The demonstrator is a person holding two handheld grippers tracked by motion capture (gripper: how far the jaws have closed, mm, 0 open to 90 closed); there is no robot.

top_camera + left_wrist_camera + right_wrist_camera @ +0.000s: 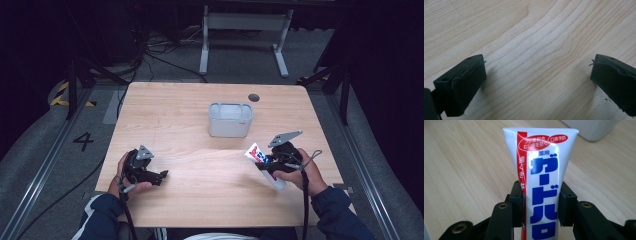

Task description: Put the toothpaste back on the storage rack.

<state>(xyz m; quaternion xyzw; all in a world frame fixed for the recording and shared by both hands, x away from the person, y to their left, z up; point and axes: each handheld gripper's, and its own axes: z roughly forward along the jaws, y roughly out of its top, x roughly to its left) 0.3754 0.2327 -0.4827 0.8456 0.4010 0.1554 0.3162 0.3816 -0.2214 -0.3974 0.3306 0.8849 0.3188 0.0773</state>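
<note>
A white toothpaste tube (pixel 541 177) with a red stripe and blue lettering stands between the jaws of my right gripper (pixel 541 202), which is shut on its middle. In the high view the tube (pixel 256 153) sticks out up and left from the right gripper (pixel 268 166), its crimped end toward the grey container (pixel 230 120). My left gripper (pixel 161 176) rests low at the table's front left. Its two black pads (pixel 464 82) stand wide apart over bare wood, open with nothing between them.
The grey oblong container stands near the middle of the wooden table (pixel 175 105). A dark round hole (pixel 254 97) marks the far right of the tabletop. Beyond the table are a white desk frame (pixel 245 25) and floor cables.
</note>
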